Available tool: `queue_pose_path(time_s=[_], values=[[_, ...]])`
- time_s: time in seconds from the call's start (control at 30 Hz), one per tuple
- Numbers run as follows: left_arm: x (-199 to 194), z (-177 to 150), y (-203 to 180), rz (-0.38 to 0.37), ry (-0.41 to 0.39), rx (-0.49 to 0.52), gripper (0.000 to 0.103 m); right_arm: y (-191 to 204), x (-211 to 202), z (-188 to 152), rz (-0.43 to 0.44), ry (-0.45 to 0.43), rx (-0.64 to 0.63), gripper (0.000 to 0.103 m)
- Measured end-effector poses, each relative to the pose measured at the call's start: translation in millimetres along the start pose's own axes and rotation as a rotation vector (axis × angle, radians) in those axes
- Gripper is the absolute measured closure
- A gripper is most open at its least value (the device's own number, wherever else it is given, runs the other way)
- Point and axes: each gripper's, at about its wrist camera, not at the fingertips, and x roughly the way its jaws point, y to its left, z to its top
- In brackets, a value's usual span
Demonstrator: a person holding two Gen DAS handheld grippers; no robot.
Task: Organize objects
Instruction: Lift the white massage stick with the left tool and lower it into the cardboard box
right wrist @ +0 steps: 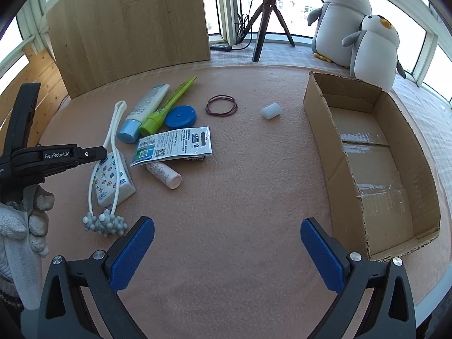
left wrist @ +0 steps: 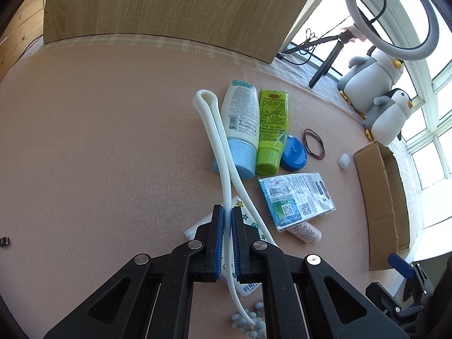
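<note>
My left gripper [left wrist: 227, 214] is shut on one strand of a white looped massager cord [left wrist: 217, 130] with grey knobby balls [right wrist: 104, 223] at its ends. The cord lies over a star-printed tissue pack [right wrist: 113, 180]. Beside it lie a white-blue tube [left wrist: 242, 121], a green tube [left wrist: 272, 132], a blue round lid [left wrist: 293, 154], a flat packet [left wrist: 293, 197] and a small white bottle [right wrist: 165, 173]. My right gripper [right wrist: 227, 237] is open and empty above the pink mat, left of an empty cardboard box [right wrist: 375, 169].
Dark rubber bands [right wrist: 221, 106] and a small white cap [right wrist: 270, 111] lie mid-mat. A wooden board [right wrist: 127, 25] stands at the back. A tripod [right wrist: 267, 14] and two plush penguins [right wrist: 356, 28] sit by the windows.
</note>
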Motion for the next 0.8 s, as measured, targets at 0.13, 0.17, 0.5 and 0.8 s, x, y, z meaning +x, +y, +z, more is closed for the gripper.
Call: queue_pose_path(time_s=[0.13,0.17,0.5,0.8], values=[[-4.5,-14.1,-5.6,-0.014,0.007,0.011,0.097,1.5,1.0,1.4,0.025,-0.001,-0.004,0.001],[-5.0,-17.6,-7.2,-0.016,0.010,0.013,0.097,2.5,1.6,1.8,0.032,-0.002,-0.009,0.001],[-21.2,-33.4,-15.7,0.008,-0.005,0.053,0.097,18.8,28.7,12.4,0.197,0.089,-0.024,0.021],[-39.6,-52.0,-0.5,-0.021,0.014,-0.017,0.090,45.3,45.9,12.7,0.328,0.177,-0.055,0.029]])
